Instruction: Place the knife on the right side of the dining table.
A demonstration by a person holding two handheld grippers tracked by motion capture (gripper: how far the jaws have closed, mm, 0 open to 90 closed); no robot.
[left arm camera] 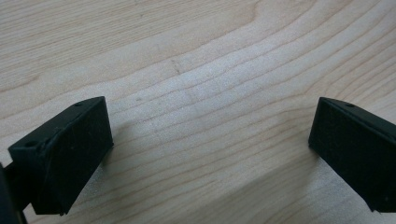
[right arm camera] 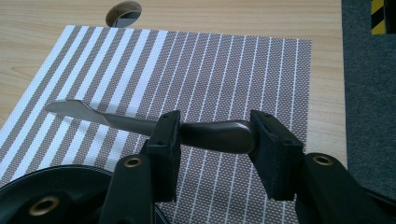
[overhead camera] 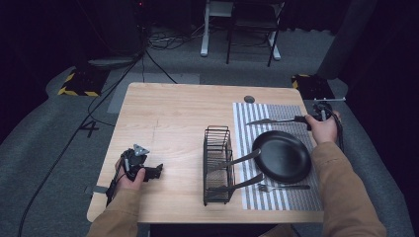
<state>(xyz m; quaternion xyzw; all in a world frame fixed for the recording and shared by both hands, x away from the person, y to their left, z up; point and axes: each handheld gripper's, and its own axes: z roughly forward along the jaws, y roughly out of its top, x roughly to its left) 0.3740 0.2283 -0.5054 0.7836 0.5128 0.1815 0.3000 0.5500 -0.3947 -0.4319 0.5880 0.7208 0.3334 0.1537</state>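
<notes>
A knife lies on the striped placemat, behind the black plate. My right gripper stands open right over the knife's handle. The handle runs crosswise through the gap, passes behind one jaw and ends close to the other. My left gripper is open over bare wood at the table's front left, with nothing between its fingers.
A black wire rack stands mid-table, with two utensil handles sticking out toward the plate. A fork lies on the mat in front of the plate. A cable hole sits behind the mat. The wooden table has bare wood on its left half.
</notes>
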